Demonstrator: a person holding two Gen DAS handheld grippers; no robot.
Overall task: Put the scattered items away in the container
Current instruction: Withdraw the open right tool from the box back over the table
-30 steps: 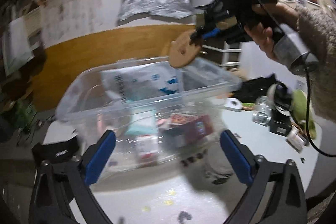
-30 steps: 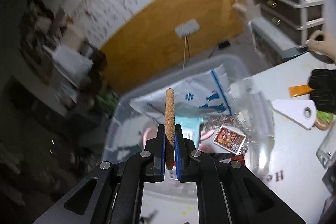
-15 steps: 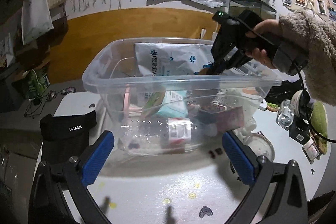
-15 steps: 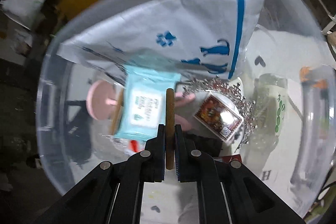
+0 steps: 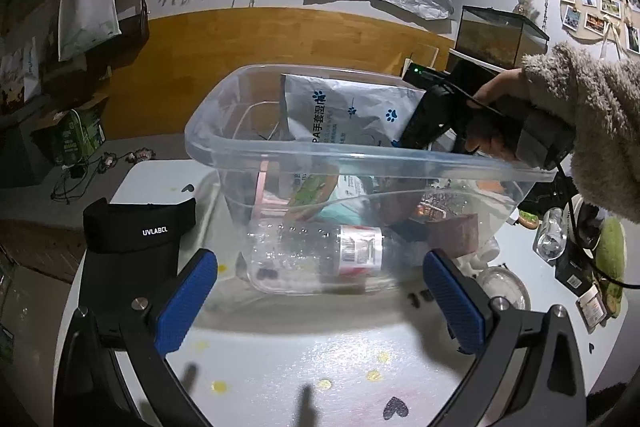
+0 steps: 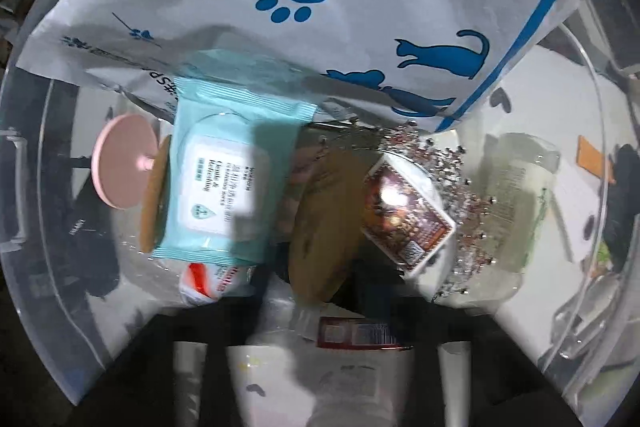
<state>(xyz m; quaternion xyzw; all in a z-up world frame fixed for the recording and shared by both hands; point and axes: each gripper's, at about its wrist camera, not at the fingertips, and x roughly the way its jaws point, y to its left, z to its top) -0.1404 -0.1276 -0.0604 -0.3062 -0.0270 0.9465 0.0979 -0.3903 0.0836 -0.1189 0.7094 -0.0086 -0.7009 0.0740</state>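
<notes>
A clear plastic bin (image 5: 360,159) stands on the white table (image 5: 300,367). In it are a white pouch with blue paw prints (image 6: 320,7), a teal wipes pack (image 6: 232,179), a pink disc (image 6: 120,167), a card box (image 6: 404,215), silver tinsel (image 6: 460,187) and a plastic bottle (image 5: 320,259). A round cork disc (image 6: 320,227) lies loose among them. My right gripper (image 6: 320,375) is down inside the bin, open, its fingers blurred at the bottom edge; a hand in a fuzzy sleeve holds it (image 5: 440,123). My left gripper (image 5: 320,303) hovers open in front of the bin, holding nothing.
A black pouch (image 5: 136,239) lies left of the bin. Right of it sit a glass lid (image 5: 500,287), a small clear bottle (image 5: 552,239), a green item (image 5: 612,259) and small boxes. The near part of the table bears only small stickers.
My right gripper went down into the bin with the cork disc, then opened; the disc now lies loose among the items. The left gripper stayed open and steadied in front of the bin.
</notes>
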